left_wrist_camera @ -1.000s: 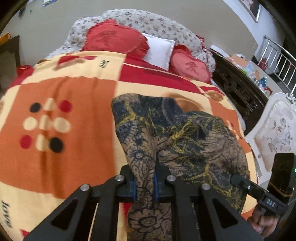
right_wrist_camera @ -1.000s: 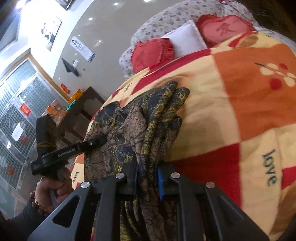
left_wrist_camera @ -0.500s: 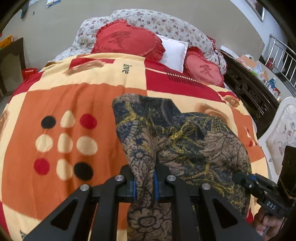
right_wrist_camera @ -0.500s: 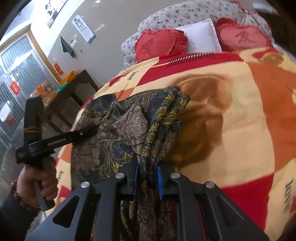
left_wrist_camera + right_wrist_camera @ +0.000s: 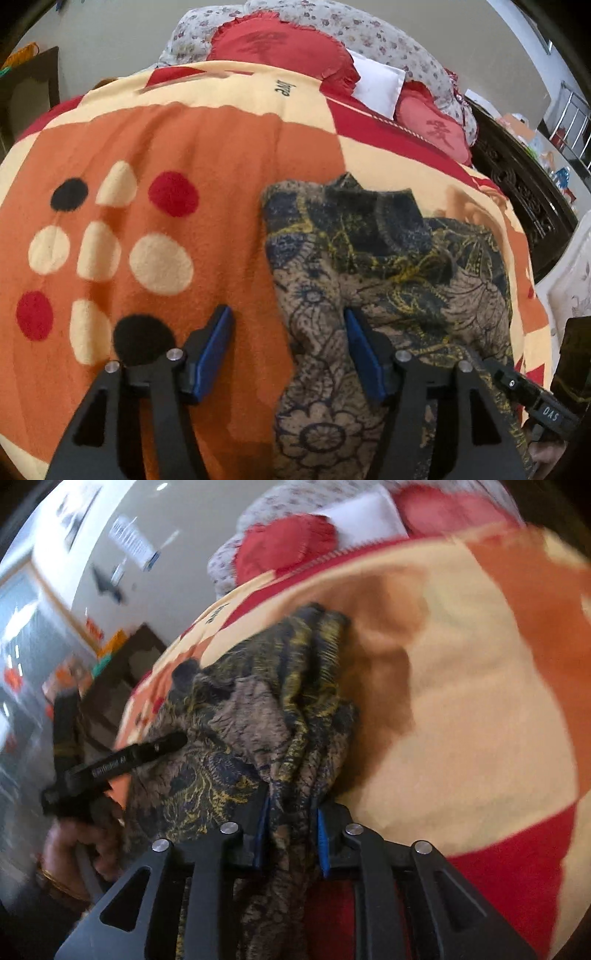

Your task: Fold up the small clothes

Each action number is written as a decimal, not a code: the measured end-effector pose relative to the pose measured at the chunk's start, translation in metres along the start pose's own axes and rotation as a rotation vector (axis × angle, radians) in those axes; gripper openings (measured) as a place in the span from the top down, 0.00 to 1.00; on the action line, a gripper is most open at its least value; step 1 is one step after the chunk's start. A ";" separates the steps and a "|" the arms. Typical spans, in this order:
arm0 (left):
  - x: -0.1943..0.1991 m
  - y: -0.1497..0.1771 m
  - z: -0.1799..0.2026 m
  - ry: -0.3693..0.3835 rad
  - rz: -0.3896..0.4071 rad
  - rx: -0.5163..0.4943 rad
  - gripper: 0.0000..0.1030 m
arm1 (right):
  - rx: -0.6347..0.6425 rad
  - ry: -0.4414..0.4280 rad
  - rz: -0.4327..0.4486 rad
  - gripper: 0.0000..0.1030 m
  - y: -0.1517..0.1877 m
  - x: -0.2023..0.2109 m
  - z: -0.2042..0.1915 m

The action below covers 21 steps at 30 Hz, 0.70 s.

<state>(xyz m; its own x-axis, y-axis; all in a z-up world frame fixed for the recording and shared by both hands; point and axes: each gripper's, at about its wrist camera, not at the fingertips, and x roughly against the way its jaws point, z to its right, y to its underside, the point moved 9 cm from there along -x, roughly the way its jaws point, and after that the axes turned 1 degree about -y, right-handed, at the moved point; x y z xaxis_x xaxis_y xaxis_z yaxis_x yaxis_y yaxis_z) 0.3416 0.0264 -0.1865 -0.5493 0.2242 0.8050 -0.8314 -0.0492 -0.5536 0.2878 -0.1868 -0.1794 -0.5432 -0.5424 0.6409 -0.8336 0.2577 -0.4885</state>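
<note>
Brown patterned garment [image 5: 373, 280] lies freed from the now wide-spread left tool [image 5: 288, 332]; right tool [image 5: 290, 819] loosens, partly parted.

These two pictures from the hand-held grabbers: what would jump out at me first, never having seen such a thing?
Probably the dark garment with yellow and blue floral print, bunched on the orange, cream and red blanket that covers the bed. The left gripper stands open around the garment's near edge, while the right gripper has cloth between its blue pads, slightly parted. Behind, red cushions lean against a flowered headboard.
</note>
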 end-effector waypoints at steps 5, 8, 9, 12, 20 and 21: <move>0.014 0.000 0.003 -0.035 0.009 -0.032 0.34 | 0.040 0.022 -0.032 0.78 -0.003 0.004 -0.005; 0.037 0.002 0.003 -0.032 0.064 -0.033 0.34 | 0.106 0.086 -0.023 0.76 -0.014 0.026 -0.020; 0.046 0.004 0.004 -0.023 0.088 -0.025 0.34 | 0.132 0.097 -0.002 0.76 -0.016 0.037 -0.027; 0.080 0.014 0.005 0.017 0.180 0.041 0.34 | 0.201 0.094 0.073 0.76 -0.018 0.071 -0.050; 0.061 0.064 0.028 -0.023 0.108 -0.011 0.86 | 0.445 0.226 -0.097 0.94 0.041 0.035 -0.074; 0.059 0.072 0.027 -0.021 0.112 -0.027 0.86 | 0.434 0.245 -0.100 0.94 0.043 0.035 -0.061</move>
<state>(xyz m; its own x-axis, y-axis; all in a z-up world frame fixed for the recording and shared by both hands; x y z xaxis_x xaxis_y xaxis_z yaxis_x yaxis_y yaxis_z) 0.2468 0.0102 -0.1735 -0.6403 0.1981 0.7421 -0.7624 -0.0467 -0.6454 0.2272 -0.1456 -0.1419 -0.5140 -0.3309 0.7914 -0.7925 -0.1698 -0.5857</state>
